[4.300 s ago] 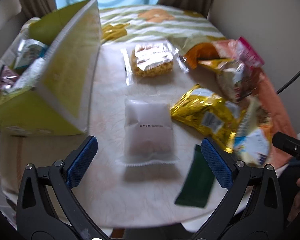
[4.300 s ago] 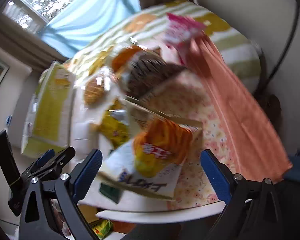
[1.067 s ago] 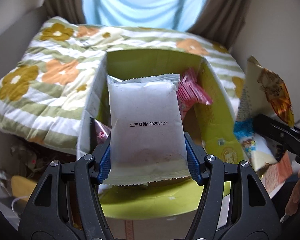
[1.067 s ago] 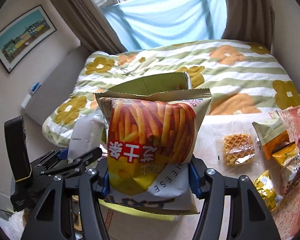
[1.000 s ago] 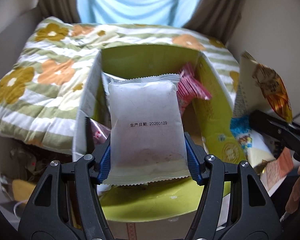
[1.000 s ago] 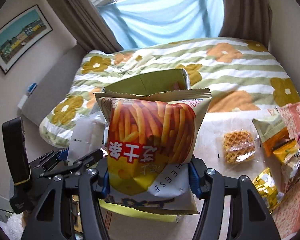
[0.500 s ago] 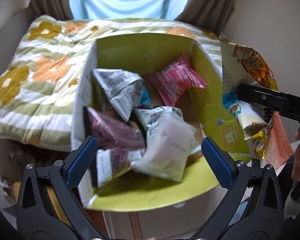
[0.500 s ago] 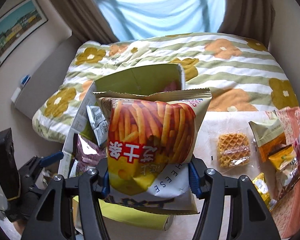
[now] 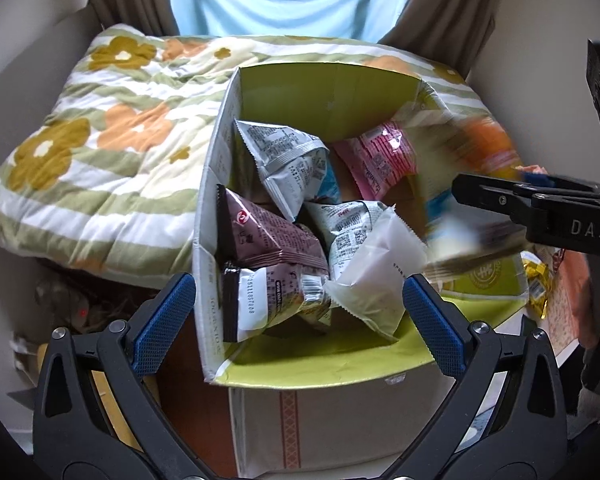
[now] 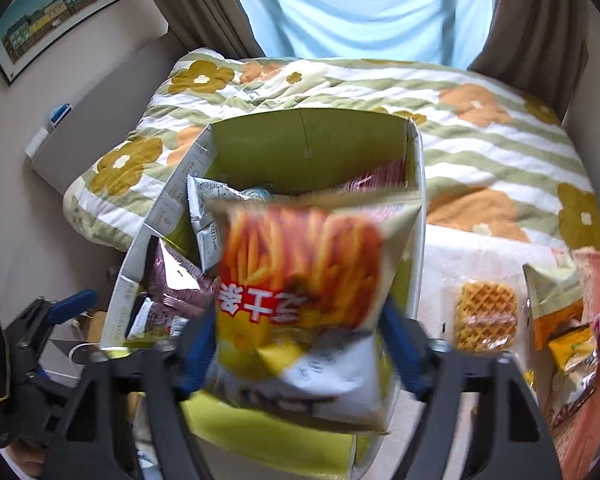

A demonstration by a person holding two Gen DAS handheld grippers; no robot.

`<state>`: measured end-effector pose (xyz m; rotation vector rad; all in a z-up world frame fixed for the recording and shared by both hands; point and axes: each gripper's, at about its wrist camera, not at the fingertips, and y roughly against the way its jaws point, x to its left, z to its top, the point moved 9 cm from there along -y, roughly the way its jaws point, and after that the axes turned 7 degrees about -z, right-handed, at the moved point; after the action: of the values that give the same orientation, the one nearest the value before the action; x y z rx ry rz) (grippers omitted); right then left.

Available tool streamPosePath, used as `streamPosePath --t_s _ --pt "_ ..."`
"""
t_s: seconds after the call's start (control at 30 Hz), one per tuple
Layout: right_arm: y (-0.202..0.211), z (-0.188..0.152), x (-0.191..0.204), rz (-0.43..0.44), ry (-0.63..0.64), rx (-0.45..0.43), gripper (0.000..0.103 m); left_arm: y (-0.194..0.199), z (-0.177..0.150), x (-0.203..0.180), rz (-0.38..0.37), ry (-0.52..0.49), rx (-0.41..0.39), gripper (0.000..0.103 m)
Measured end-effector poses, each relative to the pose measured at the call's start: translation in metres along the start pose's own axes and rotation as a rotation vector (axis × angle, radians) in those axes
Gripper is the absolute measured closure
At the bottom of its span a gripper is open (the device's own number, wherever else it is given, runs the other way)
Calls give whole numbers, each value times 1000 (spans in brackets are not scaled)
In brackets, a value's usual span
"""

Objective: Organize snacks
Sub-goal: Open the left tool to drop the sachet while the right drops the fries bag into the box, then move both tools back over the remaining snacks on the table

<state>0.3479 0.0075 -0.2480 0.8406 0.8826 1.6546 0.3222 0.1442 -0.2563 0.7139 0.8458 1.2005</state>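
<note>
Filling up: box (image 9: 220,184) holds several packets; right jaws pinch fries bag (image 10: 300,280), left jaws spread; waffle (image 10: 486,316) at three o'clock waits.

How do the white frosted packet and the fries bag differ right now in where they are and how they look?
The white frosted packet lies loose inside the green-lined box, tilted among other snacks; the fries bag sits blurred between the jaws of the right hand-held gripper, above the box. The packet is plain and translucent; the bag shows orange fries and red lettering. The packet is smaller than the bag. The left hand-held gripper is open and empty. Both are sealed snack packs.
</note>
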Motion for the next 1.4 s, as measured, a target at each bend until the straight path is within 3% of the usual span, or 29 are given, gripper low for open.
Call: streamPosePath --t_s 0.03,0.07,0.33,0.87,1.13,1.4 --pt "1 1 1 2 2 -12 10 2 -1 1 3 0 -1 0" --pt "3 2 2 5 0 -28 8 3 -2 2 6 1 -3 0" --pt "13 -6 4 5 -21 -48 8 10 -9 11 -1 27 -8 0" --pt "57 -24 1 -74 -106 -110 8 17 -1 -11 -91 -55 -41 0" --pt "93 -32 -42 -138 -167 -167 8 23 15 -48 -152 -84 -84 0" --pt "137 -38 -125 -214 -181 -217 8 36 29 -122 -171 -127 -141 0"
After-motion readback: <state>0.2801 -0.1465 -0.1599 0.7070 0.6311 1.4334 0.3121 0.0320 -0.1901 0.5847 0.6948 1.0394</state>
